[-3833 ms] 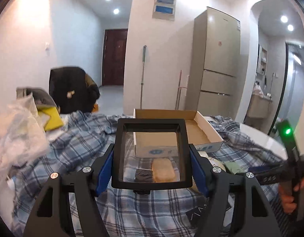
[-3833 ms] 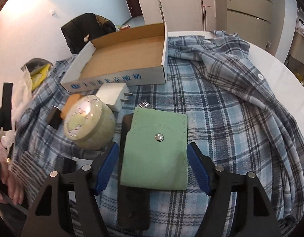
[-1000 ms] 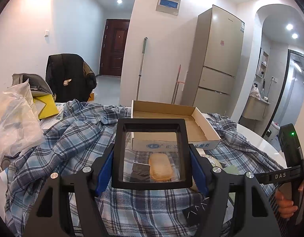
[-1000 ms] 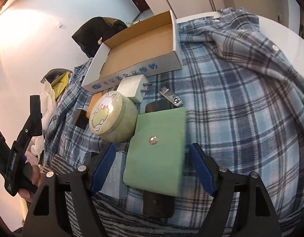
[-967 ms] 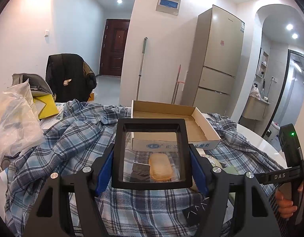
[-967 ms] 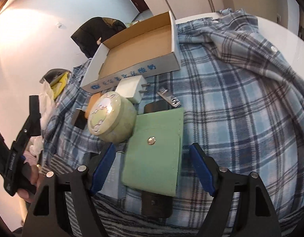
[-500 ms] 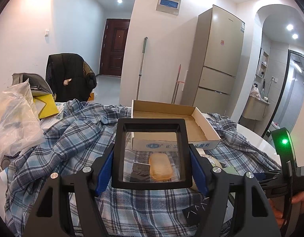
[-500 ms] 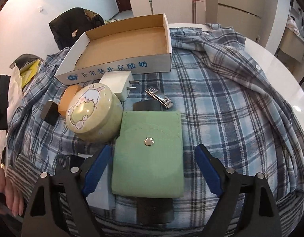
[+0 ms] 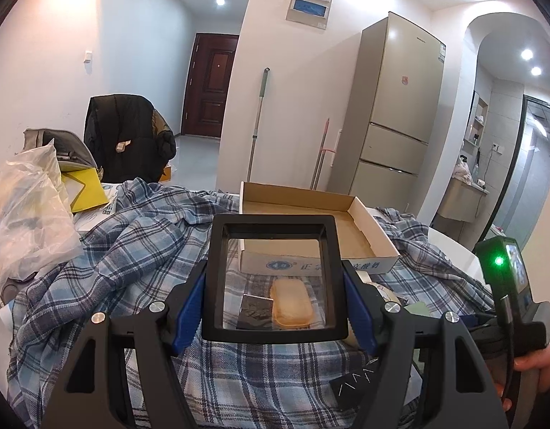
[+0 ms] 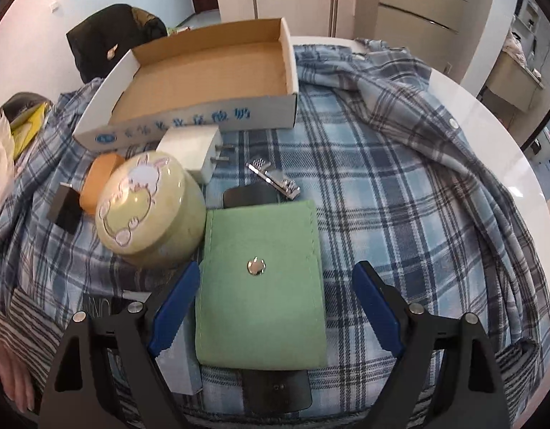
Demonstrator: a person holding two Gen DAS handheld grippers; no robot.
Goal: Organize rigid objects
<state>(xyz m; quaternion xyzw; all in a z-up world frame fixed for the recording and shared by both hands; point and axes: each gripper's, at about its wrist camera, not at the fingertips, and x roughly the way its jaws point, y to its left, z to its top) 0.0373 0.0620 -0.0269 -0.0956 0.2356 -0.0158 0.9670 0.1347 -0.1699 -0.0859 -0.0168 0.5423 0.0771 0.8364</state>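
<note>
My left gripper (image 9: 275, 286) is shut on a black square frame (image 9: 273, 334) with a clear middle, held upright above the plaid cloth. Through it I see an orange block (image 9: 291, 302) and a small black block (image 9: 255, 309). My right gripper (image 10: 276, 271) points steeply down and stands open around a green snap pouch (image 10: 260, 300), which lies flat on the cloth. There is a gap beside its right pad. The empty cardboard box (image 10: 189, 123) sits beyond it.
Left of the pouch stand a pale green rabbit tin (image 10: 149, 207), a white charger (image 10: 192, 146), an orange block (image 10: 99, 178) and a black block (image 10: 65, 207). A nail clipper (image 10: 275, 178) and a black phone (image 10: 249, 195) lie near the pouch's far edge. A plastic bag (image 9: 24, 207) is at left.
The right gripper has tipped further downward over the green pouch and its jaws stand wider. The left gripper and its frame have not moved.
</note>
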